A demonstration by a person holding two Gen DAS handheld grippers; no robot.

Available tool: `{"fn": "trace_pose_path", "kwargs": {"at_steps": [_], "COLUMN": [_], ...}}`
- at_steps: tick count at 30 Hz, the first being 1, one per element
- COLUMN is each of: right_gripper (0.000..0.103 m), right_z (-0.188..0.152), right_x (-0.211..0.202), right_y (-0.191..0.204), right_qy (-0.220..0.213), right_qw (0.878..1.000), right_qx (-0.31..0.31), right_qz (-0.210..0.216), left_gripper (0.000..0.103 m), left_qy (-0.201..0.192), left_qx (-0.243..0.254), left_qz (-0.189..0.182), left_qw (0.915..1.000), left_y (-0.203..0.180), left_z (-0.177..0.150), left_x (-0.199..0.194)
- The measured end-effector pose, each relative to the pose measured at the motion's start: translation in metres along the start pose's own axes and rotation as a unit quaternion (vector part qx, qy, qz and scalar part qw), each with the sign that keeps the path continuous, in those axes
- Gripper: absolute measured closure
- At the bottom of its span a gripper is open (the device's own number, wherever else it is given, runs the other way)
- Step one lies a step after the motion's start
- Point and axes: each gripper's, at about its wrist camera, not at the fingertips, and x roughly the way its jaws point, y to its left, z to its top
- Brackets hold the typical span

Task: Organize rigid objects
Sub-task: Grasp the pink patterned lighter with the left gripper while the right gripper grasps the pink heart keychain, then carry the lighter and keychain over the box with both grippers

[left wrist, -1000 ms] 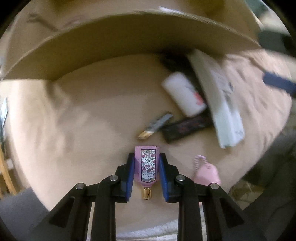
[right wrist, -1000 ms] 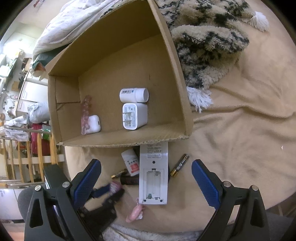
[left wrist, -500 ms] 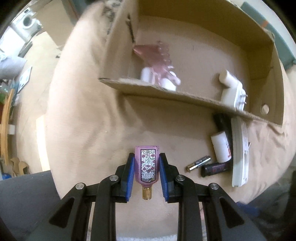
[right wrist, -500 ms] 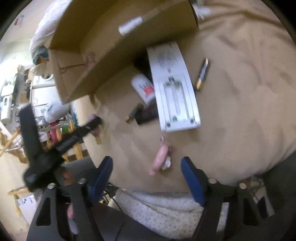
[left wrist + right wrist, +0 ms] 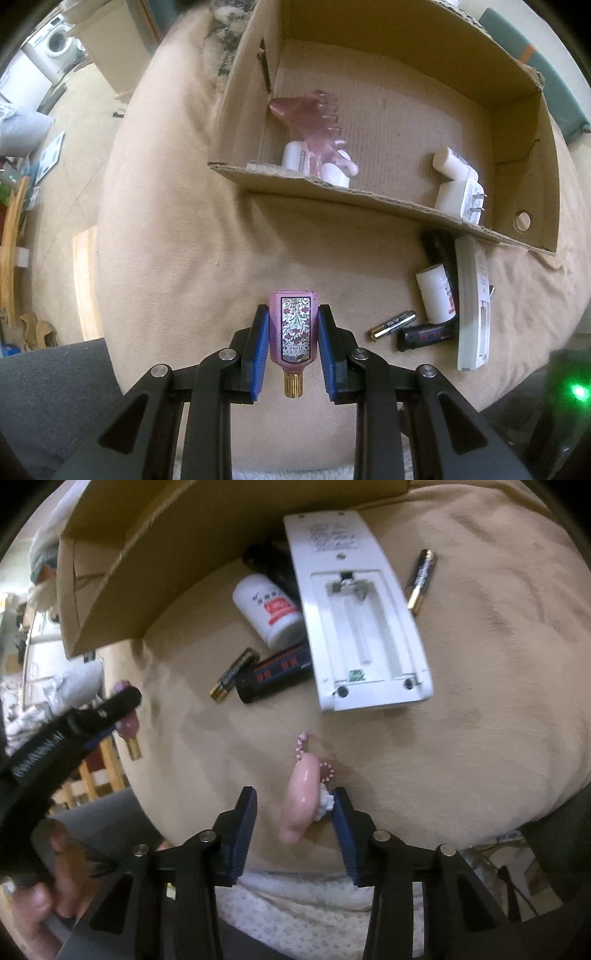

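My left gripper [image 5: 293, 325] is shut on a pink perfume bottle [image 5: 294, 328] with a gold cap, held above the beige cloth in front of the cardboard box [image 5: 332, 184]. In the box lie a pink hair claw [image 5: 314, 125], a white case [image 5: 293, 155], a white bottle [image 5: 452, 162] and a white charger [image 5: 460, 195]. My right gripper [image 5: 293, 814] is open around a pink charm [image 5: 301, 797] with a bead chain lying on the cloth; the right pad touches its white trim. The left gripper with the bottle also shows in the right wrist view [image 5: 125, 716].
On the cloth beside the box lie a white remote [image 5: 354, 609] with its battery bay open, a white pill bottle [image 5: 271, 607], a black battery [image 5: 275, 674], a gold-tipped battery [image 5: 232, 674], another battery [image 5: 421, 579] and a dark tube [image 5: 437, 251]. The cushion edge drops off near my grippers.
The left gripper has lifted and pulled back with the bottle, so the box interior now shows. The right gripper has dropped down to the pink charm and narrowed around it.
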Motion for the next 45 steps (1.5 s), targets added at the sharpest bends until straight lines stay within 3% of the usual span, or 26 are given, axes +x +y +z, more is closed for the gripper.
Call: {"fn": "trace_pose_path", "kwargs": {"at_steps": [2,5,15,29,34,45], "right_gripper": [0.073,0.078,0.078,0.078,0.078,0.078], "right_z": [0.000,-0.001,-0.002,-0.001,0.004,0.027], "right_x": [0.003,0.000,-0.029,-0.099,-0.130,-0.192], "right_y": [0.003,0.005,0.021,0.014,0.015,0.045], "right_qy": [-0.003,-0.017,-0.063,-0.172,-0.227,-0.335], "right_qw": [1.000,1.000,0.996,0.981,0.968,0.923], "right_qx": [-0.007,-0.021,-0.065,-0.091,-0.104,-0.188], "right_qz": [-0.009,-0.004,0.011,0.019,0.017,-0.026], "left_gripper": [0.080,0.080,0.080,0.080,0.080,0.080], "left_qy": [-0.001,-0.002,-0.009,-0.011,-0.045,-0.160], "left_qx": [0.002,0.005,-0.002,-0.034,-0.032,-0.028], "left_qz": [0.001,0.005,0.020,0.043,0.044,0.039], "left_qw": [1.0000,1.0000,0.9998,0.9985,0.9975,0.9859], "left_y": [-0.002,-0.004,-0.004,0.013,0.010,0.009], "left_z": [0.002,0.002,-0.001,-0.002,-0.003,0.016], "left_x": [0.000,0.002,0.004,-0.009,-0.033,-0.105]}}
